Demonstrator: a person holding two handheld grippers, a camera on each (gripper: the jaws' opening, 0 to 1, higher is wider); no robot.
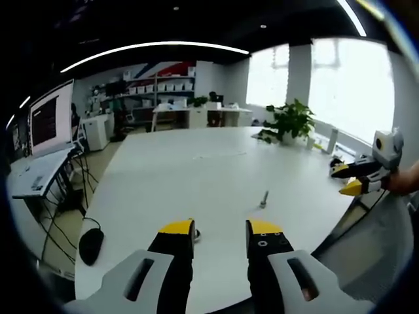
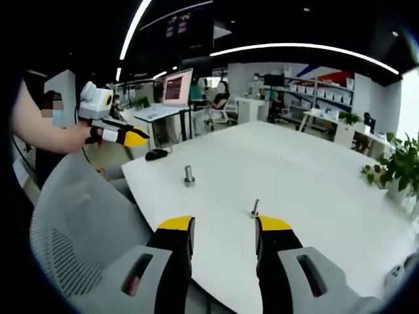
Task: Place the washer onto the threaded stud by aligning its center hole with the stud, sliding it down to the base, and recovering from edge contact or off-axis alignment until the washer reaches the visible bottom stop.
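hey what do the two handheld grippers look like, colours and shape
The left gripper and the right gripper look alike: light grey moulded bodies with slot-shaped cutouts, each carrying two black jaws capped with yellow tips. Small screw holes dot the jaws near the tips.

White worktop. Left hand-held gripper and right hand-held gripper: black jaws, yellow-tipped, on grey bodies. Threaded stud: grey metal. Chair: grey mesh, dotted. Mouse: black. Plant: green-leaved.

Open table around threaded stud; chair crowds edge.
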